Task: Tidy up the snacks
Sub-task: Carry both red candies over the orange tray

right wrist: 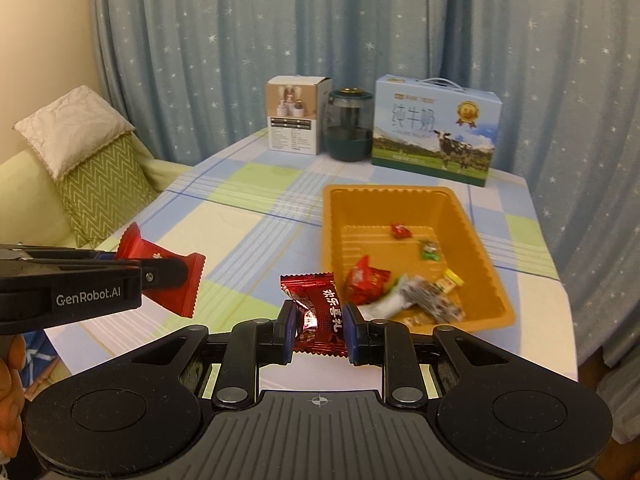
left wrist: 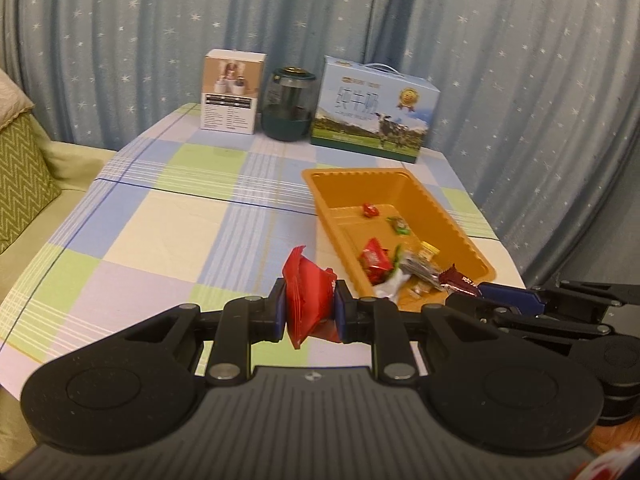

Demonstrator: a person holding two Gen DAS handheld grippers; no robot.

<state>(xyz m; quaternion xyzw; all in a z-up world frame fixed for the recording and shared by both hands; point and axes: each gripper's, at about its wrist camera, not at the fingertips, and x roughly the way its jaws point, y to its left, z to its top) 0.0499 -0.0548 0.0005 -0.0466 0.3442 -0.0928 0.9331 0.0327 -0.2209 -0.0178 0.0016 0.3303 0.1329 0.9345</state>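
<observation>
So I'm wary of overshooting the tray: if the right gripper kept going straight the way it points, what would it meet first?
Probably the orange tray: the right gripper, shut on a dark red candy, points toward its near-left corner, though depth is unclear.

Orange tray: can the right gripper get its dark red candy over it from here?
Probably yes. The right gripper, shut on the dark red candy, sits just short of the orange tray, whose top is open; nothing stands between them.

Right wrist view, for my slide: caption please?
Right gripper grips a dark-red candy beside the orange tray; left gripper holds a red packet.
</observation>
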